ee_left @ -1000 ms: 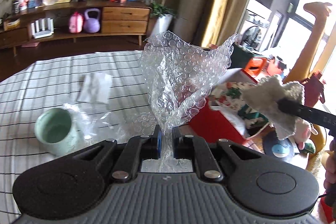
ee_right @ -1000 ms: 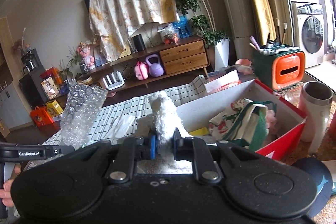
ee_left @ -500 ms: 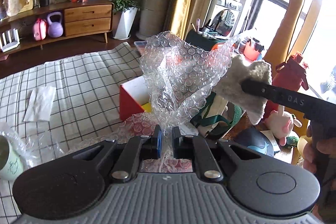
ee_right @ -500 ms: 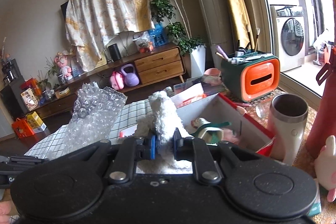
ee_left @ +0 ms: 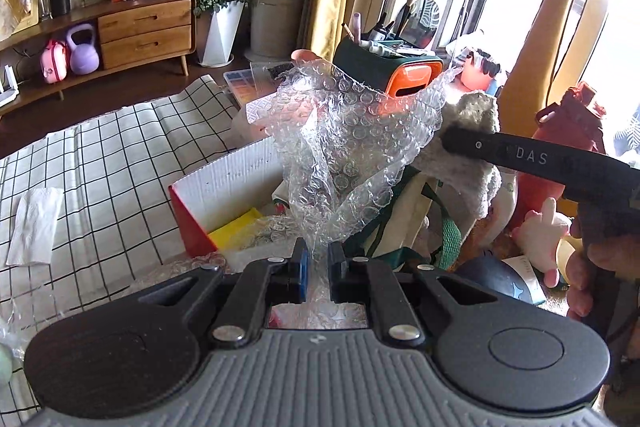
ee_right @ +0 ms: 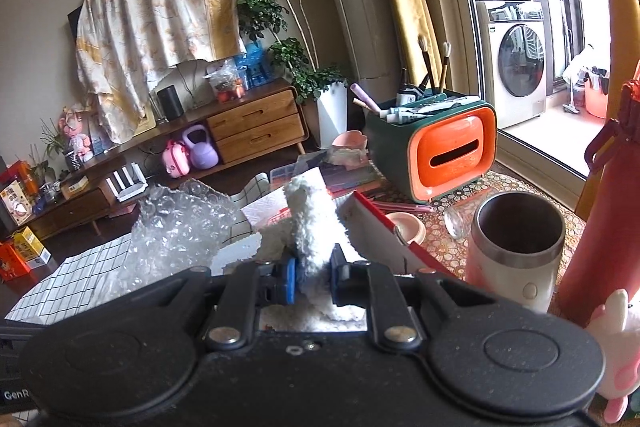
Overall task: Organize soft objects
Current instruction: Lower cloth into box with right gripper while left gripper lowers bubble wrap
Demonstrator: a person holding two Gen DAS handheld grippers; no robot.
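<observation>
Left gripper (ee_left: 317,269): both fingers are clamped on the lower edge of a sheet of bubble wrap (ee_left: 352,143). The sheet stands up crumpled from the jaws and fills the centre of the left wrist view. The tool is pitched downward over a red box (ee_left: 224,183) with white inner walls. The box sits at the edge of a checked tablecloth (ee_left: 100,155). Inside the box a yellow item and green-strapped fabric are visible beneath the sheet.

Right gripper (ee_right: 313,277): its fingers are pinched on a white fluffy cloth (ee_right: 314,227), which rises upright between the blue pads. In the left wrist view the same tool enters from the right as a black bar. It is carried by the person's hand (ee_left: 600,267) at the right edge of that view, with the cloth bunched at its tip. The cloth sits just beside the right edge of the bubble wrap, over the box. Whether the two touch cannot be told.

The right tool is angled slightly downward toward the box's far corner. Nearby items:
- a steel-lined cup (ee_right: 516,247) stands to the right of the box;
- a green and orange organiser (ee_right: 440,151) with brushes stands beyond it;
- a folded white tissue (ee_left: 34,227) lies on the tablecloth, well apart from the box.
</observation>
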